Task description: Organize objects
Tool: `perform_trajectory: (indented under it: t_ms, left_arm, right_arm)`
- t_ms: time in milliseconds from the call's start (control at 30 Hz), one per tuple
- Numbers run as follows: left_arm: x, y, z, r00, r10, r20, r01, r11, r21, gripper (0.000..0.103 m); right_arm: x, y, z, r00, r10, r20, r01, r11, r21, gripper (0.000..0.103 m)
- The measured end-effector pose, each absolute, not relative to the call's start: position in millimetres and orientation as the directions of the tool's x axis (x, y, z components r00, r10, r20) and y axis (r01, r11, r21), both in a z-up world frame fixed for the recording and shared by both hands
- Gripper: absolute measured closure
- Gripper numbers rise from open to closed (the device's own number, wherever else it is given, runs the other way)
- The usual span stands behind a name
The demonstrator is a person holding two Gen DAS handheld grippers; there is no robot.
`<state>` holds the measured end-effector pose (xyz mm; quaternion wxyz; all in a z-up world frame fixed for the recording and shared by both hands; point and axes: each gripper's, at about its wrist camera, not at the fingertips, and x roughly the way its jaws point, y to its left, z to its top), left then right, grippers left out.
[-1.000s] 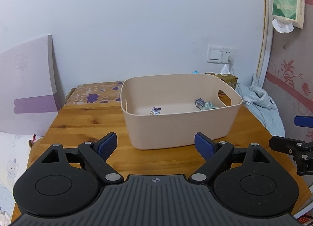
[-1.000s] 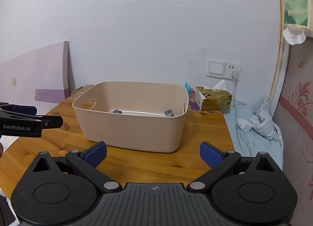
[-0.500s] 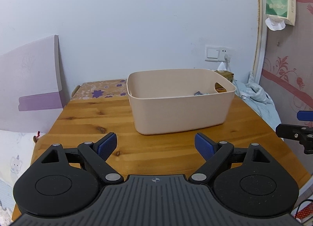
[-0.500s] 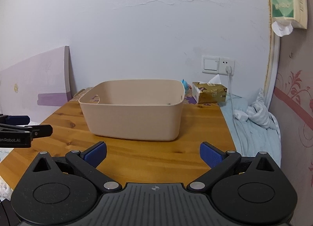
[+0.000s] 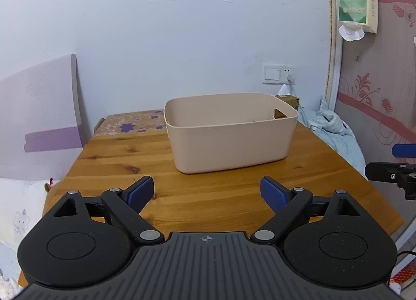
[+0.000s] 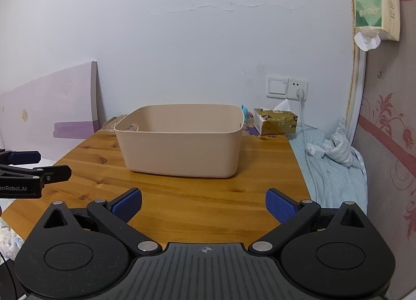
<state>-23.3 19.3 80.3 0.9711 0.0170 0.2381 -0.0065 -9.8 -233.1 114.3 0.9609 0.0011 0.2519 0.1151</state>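
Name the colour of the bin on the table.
Pale beige-pink bin, clearest in the right wrist view.

One beige bin [image 5: 231, 144], one wooden table [image 5: 208, 196], one tissue box [image 6: 275, 121], two grippers [image 5: 205, 193] [image 6: 204, 204]

Both black grippers carry blue-padded fingers [image 5: 140, 193], silver screws and a ribbed grey body.

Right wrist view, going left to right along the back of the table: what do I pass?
Purple board → beige bin → gold tissue box → light blue cloth → patterned wall panel.
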Motion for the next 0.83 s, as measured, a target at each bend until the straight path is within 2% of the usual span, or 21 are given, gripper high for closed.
perform_trajectory:
  t_ms: [533,833]
  left_arm:
    - [-41,24,73,0.871,-0.024,-0.490,0.030,1.000,0.004,0.012]
    - [-37,35,66,0.862,0.014,-0.507,-0.021,1.000,-0.008,0.008]
  right_arm:
    - [-29,-232,109,0.836,0.196,-0.513,-0.206,0.978,0.039,0.000]
    - [-22,-228,102,0.828,0.178,-0.532,-0.196,0.980,0.023,0.000]
